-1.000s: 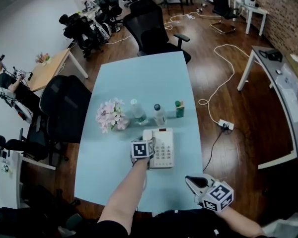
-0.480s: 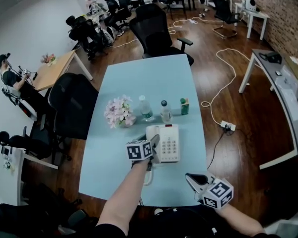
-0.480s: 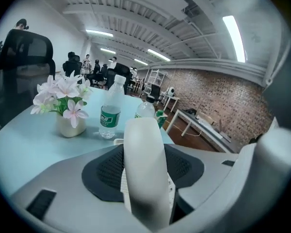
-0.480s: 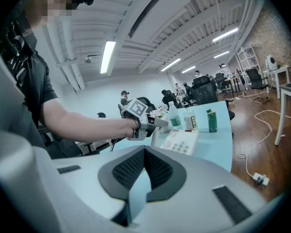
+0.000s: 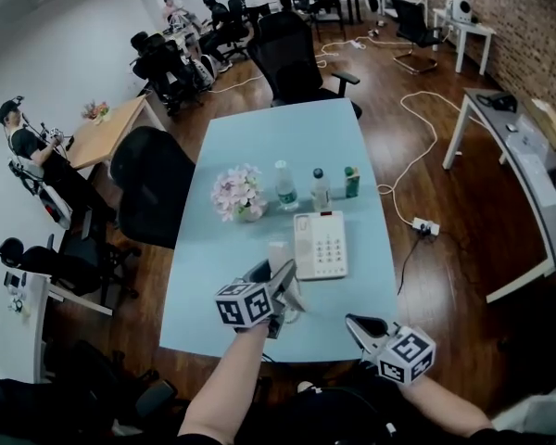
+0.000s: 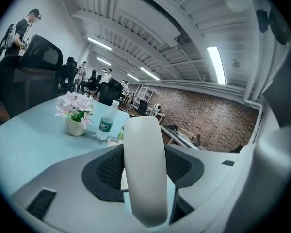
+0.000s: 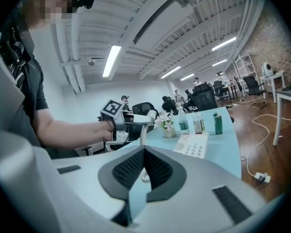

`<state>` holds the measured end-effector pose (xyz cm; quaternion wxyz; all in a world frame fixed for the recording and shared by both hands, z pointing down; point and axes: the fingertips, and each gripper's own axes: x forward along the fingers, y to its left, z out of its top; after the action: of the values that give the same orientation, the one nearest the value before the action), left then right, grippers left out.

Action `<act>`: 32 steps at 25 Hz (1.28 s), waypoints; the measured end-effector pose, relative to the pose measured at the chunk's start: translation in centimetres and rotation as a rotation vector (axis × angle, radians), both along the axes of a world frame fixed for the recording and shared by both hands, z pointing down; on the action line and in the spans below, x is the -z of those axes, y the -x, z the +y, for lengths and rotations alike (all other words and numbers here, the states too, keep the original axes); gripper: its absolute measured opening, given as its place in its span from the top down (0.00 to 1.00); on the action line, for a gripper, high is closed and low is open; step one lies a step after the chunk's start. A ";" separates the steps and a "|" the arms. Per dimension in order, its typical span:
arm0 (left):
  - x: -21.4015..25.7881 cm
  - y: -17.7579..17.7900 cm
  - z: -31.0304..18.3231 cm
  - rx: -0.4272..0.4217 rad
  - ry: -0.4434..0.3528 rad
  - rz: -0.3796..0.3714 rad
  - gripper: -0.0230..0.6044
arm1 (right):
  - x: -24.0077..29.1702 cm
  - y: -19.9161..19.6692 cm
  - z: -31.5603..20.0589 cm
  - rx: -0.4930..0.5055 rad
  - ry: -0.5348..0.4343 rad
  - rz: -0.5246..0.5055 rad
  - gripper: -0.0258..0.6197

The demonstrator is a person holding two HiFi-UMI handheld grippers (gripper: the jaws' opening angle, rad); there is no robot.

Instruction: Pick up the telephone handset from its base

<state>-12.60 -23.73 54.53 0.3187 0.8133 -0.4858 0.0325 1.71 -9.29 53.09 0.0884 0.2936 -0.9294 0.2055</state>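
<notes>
Head view: the left tool (image 5: 274, 274) sits at lower centre of the frame, over the near part of the pale blue bench (image 5: 259, 146), with its marker cube (image 5: 242, 303) facing up. Its jaws are clamped on the white telephone handset (image 5: 280, 256), which is held above the bench, off its base and just to the left of it. The telephone base (image 5: 320, 246), keypad up, lies flat on the bench to the right of the handset. Behind it stand a pot of pink flowers (image 5: 239, 195), two clear bottles (image 5: 284, 186) (image 5: 321, 189) and a small green carton (image 5: 352, 182), in a row across the bench.

In the left gripper view the handset (image 6: 144, 169) fills the middle of the frame, running away from the camera between the two dark pads (image 6: 104, 171), which press on it from either side. The flowers (image 6: 75, 111) and one bottle (image 6: 106, 121) show beyond it at the left.

The right tool (image 5: 354, 324) is at the lower right of the head view, near the bench's front edge and well apart from the telephone. In the right gripper view its jaws (image 7: 144, 150) meet at the tips, with nothing between them. That view also shows the left tool (image 7: 131, 120) at left centre, holding the handset (image 7: 143, 117) above the bench with a cord hanging below it, and the base (image 7: 193, 145) lying further right.
</notes>
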 end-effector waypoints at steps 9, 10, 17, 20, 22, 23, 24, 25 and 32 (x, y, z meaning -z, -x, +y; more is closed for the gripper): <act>2.6 2.7 10.5 -0.036 -0.044 0.096 0.58 | -0.3 3.5 6.5 -0.002 0.027 -0.012 0.94; 2.7 2.9 11.5 -0.039 -0.047 0.098 0.58 | -0.1 3.8 7.0 0.006 0.020 -0.006 0.94; 2.4 4.3 15.2 -0.032 -0.053 0.105 0.58 | 0.5 5.5 9.6 0.010 -0.019 0.028 0.94; 3.1 4.5 15.6 -0.032 -0.071 0.118 0.58 | 0.3 5.5 9.7 -0.004 -0.040 0.057 0.94; 3.5 4.4 15.6 -0.036 -0.082 0.117 0.58 | 0.3 5.5 9.7 -0.012 -0.047 0.074 0.94; 3.7 4.4 15.6 -0.037 -0.087 0.117 0.58 | 0.4 5.5 9.7 -0.013 -0.048 0.078 0.94; 3.9 4.5 15.6 -0.036 -0.091 0.117 0.58 | 0.4 5.5 9.7 -0.012 -0.049 0.079 0.94; 4.0 4.5 15.6 -0.033 -0.095 0.117 0.58 | 0.5 5.5 9.7 -0.010 -0.051 0.080 0.94; 3.6 5.8 16.2 0.021 -0.091 0.131 0.58 | 0.6 5.7 10.0 0.011 -0.040 0.087 0.94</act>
<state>-18.42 -7.57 50.96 0.3127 0.8221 -0.4735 -0.0461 -3.99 0.74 52.48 0.1238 0.2990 -0.9301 0.1735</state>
